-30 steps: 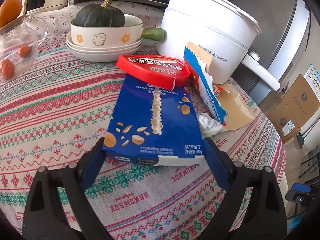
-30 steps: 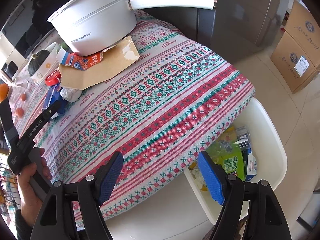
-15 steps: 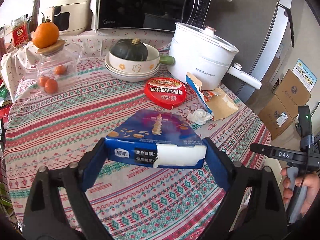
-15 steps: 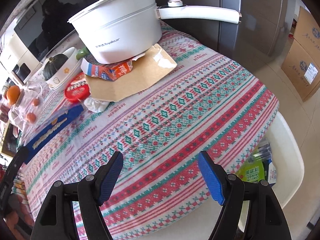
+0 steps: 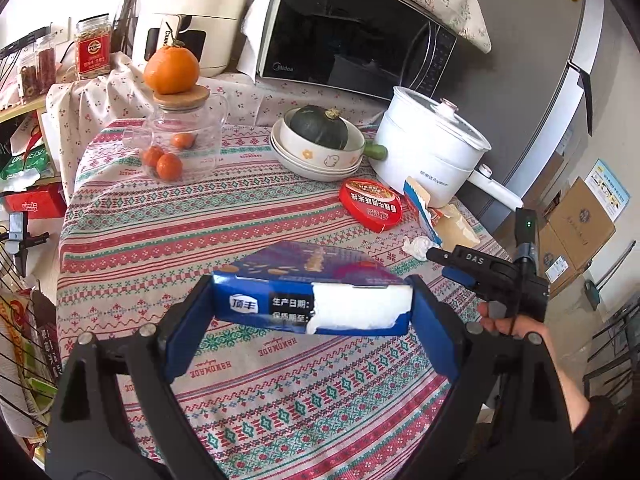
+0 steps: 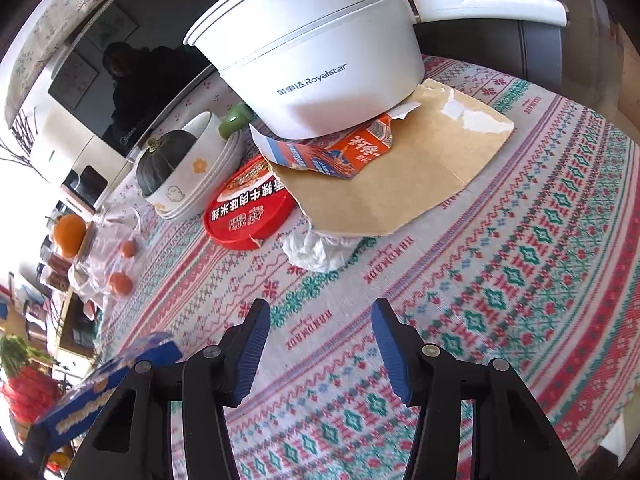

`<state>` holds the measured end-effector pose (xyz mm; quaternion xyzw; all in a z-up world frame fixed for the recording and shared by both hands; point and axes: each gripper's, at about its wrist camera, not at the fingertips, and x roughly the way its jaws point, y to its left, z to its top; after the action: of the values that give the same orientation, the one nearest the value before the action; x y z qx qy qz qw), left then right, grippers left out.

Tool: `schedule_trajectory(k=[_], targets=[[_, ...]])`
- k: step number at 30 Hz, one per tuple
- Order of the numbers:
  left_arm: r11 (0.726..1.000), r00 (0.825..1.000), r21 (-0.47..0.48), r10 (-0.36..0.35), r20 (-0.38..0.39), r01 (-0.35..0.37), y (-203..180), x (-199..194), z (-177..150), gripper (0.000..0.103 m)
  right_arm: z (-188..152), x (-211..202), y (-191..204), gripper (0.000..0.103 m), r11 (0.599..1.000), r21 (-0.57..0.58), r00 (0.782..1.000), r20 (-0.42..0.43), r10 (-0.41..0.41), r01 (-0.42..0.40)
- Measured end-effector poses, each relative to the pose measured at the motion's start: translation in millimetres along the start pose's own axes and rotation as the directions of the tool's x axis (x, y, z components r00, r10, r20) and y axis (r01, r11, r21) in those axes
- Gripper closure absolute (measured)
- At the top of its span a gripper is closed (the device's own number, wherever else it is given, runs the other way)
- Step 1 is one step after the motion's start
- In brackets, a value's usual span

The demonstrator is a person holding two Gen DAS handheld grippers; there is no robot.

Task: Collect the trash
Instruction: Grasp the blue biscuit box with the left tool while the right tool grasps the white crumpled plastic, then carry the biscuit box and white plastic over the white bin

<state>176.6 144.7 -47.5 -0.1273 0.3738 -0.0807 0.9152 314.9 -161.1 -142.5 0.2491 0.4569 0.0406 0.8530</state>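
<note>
left wrist: blue box (image 5: pixel 320 300) in left tool (image 5: pixel 312 312)

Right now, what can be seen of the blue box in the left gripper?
The blue box is a flat cardboard snack carton with biscuit pictures on its top face. The end facing the camera carries a white logo, black date labels and a torn patch showing white underneath. It is clamped by its two sides between the pads of the left gripper and held off the patterned tablecloth, roughly level. Nothing else touches it. In the right wrist view it appears at the lower left.
</note>
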Motion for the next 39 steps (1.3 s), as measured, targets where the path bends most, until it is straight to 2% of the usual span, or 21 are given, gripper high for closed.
schedule_trajectory(k=[3,8,13,22,28,36,39], targets=[[1.000,1.000,-0.006,-0.009,0.002,0.009,1.2,-2.5,0.4,0.011,8.3,15.9,4.8,0.051,0.999,0.039,0.999,0.030,-0.017,0.016],[1.000,1.000,0.023,0.011,0.004,-0.011,-0.3,-2.1,-0.6,0.011,16.9,34.1,-3.8,0.075,0.992,0.123,0.999,0.028,-0.035,0.031],[1.000,1.000,0.023,0.000,-0.001,0.000,-4.4,-1.7,-1.6,0.011,13.5,25.5,-10.9,0.084,0.994,0.110,1.000,0.007,0.009,-0.010],[0.995,0.999,0.090,-0.037,0.018,0.035,-35.1,-16.7,-9.2,0.011,-9.8,-41.1,-20.1,0.085,1.000,-0.022,1.000,-0.022,0.014,-0.014],[0.989,0.997,0.128,-0.072,0.016,0.070,-58.5,-23.6,-17.7,0.011,-20.6,-93.6,-31.5,0.085,0.994,-0.108,0.999,-0.029,-0.014,0.011],[0.974,0.992,0.193,-0.123,-0.004,0.122,-94.4,-25.3,-30.9,0.011,-38.6,-161.2,-55.2,0.085,0.984,-0.170,0.997,-0.037,-0.061,0.054],[0.965,0.989,0.217,-0.149,-0.022,0.150,-110.0,-23.4,-36.8,0.011,-47.8,-179.0,-73.5,0.085,0.989,-0.132,0.996,-0.057,-0.068,0.060]])
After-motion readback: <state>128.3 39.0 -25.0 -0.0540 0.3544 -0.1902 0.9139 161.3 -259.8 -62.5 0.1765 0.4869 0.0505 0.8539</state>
